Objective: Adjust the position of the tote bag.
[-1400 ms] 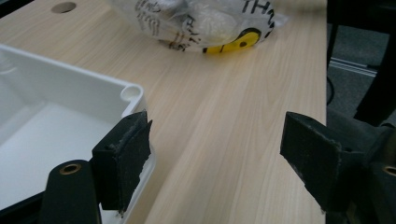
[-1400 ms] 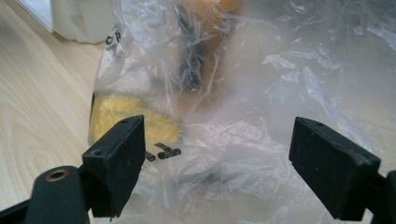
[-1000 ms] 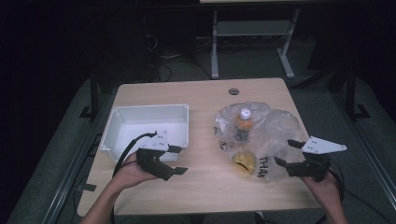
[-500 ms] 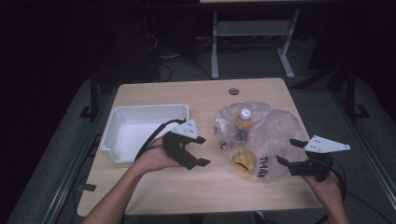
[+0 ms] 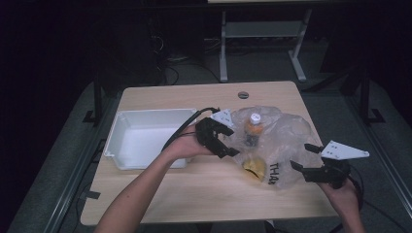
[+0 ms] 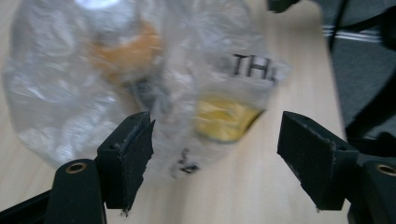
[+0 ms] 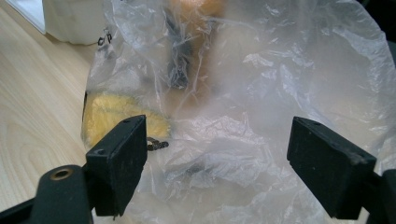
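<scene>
**A:** What does the high view show?

**B:** A wooden table (image 5: 194,194) with a white tub (image 5: 145,138) near its left edge, empty as far as I can tell. Right of the middle lies a clear plastic bag (image 5: 286,141) with black lettering. Inside it stands a bottle (image 5: 253,127) with a white cap and orange contents, and a yellow item (image 5: 255,167) lies toward the front edge. The left gripper (image 5: 226,141) sits between tub and bag, its tips at the bag's left side. The right gripper (image 5: 311,162) is at the bag's front right corner.

**A:** And the left gripper view?

**B:** Blurred. The left gripper (image 6: 215,154) has its jaws spread wide, with the bag (image 6: 70,93) just ahead and the yellow item (image 6: 224,119) between them in the picture. Nothing is pinched.

**A:** The right gripper view?

**B:** The right gripper (image 7: 217,161) is also spread wide. Crumpled plastic of the bag (image 7: 289,84) fills the space between the jaws, though they do not press on it. The yellow item (image 7: 109,116) lies beyond the near jaw, the tub (image 7: 70,18) farther off by the table's edge.

**A:** How far along is the work?

**B:** Early, I judge. Both items are inside the bag and the tub holds nothing. Gripping the bag, opening it and moving the contents all appear left to do.
</scene>
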`<state>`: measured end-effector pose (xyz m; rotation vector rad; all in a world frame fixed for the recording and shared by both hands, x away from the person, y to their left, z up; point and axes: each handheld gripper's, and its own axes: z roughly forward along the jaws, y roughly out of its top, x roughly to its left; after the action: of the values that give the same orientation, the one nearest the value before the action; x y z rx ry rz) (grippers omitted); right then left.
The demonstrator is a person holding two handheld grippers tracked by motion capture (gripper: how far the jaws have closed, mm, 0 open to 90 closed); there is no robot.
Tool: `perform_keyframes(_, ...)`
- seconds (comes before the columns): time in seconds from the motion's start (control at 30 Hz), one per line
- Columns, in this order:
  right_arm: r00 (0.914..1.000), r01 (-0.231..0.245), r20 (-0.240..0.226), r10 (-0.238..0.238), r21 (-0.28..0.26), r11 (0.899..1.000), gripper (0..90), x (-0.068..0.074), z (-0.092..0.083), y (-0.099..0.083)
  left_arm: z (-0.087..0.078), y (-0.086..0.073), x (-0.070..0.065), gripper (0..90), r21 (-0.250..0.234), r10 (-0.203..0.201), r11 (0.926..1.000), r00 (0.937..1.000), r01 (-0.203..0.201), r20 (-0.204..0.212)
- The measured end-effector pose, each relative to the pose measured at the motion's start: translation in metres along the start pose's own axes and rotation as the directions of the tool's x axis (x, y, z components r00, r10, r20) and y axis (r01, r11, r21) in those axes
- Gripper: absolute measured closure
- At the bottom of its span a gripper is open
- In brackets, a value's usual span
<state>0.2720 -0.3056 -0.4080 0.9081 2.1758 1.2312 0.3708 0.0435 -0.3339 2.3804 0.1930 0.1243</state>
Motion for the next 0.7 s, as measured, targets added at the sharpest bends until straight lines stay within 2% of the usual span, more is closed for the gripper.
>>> perform_keyframes(0.03, 1.0000, -0.003, -0.004, 0.003, -0.002, 1.000, 21.2, 0.000, -0.001, 0.000, 0.005, 0.003, 0.005, 29.9, -0.006, -0.013, 0.9999, 0.9993, 0.012, -0.034)
perform_keyframes(0.07, 1.0000, -0.003, -0.004, 0.003, -0.002, 1.000, 21.2, 0.000, -0.001, 0.000, 0.005, 0.003, 0.005, 30.3, -0.006, -0.013, 0.9999, 0.9993, 0.012, -0.034)
perform_keyframes(0.1, 0.9998, -0.007, -0.016, 0.007, -0.004, 1.000, 22.3, 0.000, -0.001, 0.000, 0.009, 0.004, 0.011, 30.8, -0.020, -0.049, 0.9986, 0.9982, 0.048, -0.035)
perform_keyframes(0.3, 0.9998, 0.002, -0.020, -0.002, 0.005, 1.000, 22.6, 0.002, -0.001, 0.001, 0.022, 0.010, 0.024, 32.4, -0.019, -0.079, 0.9967, 0.9962, 0.079, -0.035)
perform_keyframes(0.4, 0.9998, 0.004, -0.021, -0.004, 0.004, 1.000, 22.7, 0.003, -0.001, 0.003, 0.026, 0.013, 0.029, 33.7, 0.007, -0.063, 0.9980, 0.9971, 0.063, -0.044)
perform_keyframes(0.43, 0.9998, 0.006, -0.022, -0.006, 0.004, 1.000, 22.7, 0.003, 0.000, 0.004, 0.031, 0.014, 0.033, 34.0, 0.012, -0.077, 0.9969, 0.9964, 0.077, -0.035)
perform_keyframes(0.5, 0.9997, 0.003, -0.023, -0.003, 0.005, 1.000, 22.7, 0.004, 0.000, 0.004, 0.033, 0.014, 0.035, 33.7, 0.016, -0.080, 0.9967, 0.9964, 0.080, -0.028)
perform_keyframes(0.57, 0.9997, 0.004, -0.023, -0.003, 0.007, 1.000, 22.8, 0.004, 0.001, 0.004, 0.038, 0.014, 0.039, 32.4, 0.017, -0.111, 0.9936, 0.9938, 0.112, -0.004)
perform_keyframes(0.67, 0.9997, 0.006, -0.022, -0.006, 0.011, 1.000, 22.9, 0.004, 0.003, 0.006, 0.044, 0.016, 0.040, 34.3, 0.038, -0.113, 0.9927, 0.9932, 0.114, -0.028)
perform_keyframes(0.7, 0.9997, 0.010, -0.021, -0.010, 0.010, 1.000, 22.9, 0.004, 0.003, 0.007, 0.046, 0.016, 0.041, 37.6, 0.042, -0.115, 0.9924, 0.9929, 0.116, -0.033)
